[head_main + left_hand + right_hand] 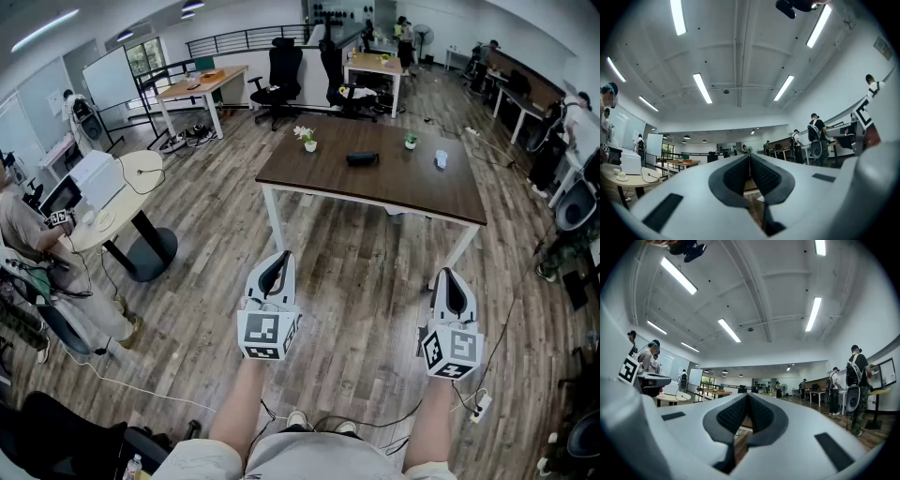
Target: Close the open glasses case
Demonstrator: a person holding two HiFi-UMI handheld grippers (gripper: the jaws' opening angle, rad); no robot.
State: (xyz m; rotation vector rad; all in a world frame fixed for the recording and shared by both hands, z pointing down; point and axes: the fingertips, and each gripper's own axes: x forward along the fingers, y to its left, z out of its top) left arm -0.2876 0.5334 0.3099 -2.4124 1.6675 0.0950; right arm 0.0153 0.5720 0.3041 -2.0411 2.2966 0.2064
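Note:
A dark glasses case (362, 158) lies near the middle of the brown table (309, 178) ahead of me; at this distance I cannot make out its lid. My left gripper (275, 265) is held over the floor in front of the table's near edge, shut and empty. My right gripper (449, 281) is level with it further right, also shut and empty. In the left gripper view the black pads (740, 174) meet with nothing between them. The right gripper view shows the same, its pads (760, 414) closed together. Both point slightly upward toward the room.
On the table stand a small flower pot (307, 140), a tiny green plant (410, 142) and a pale cup-like object (441, 158). A round white table (112, 195) with a seated person (26, 234) is at left. Office chairs (281, 79) and desks stand beyond; cables (473, 405) lie on the floor.

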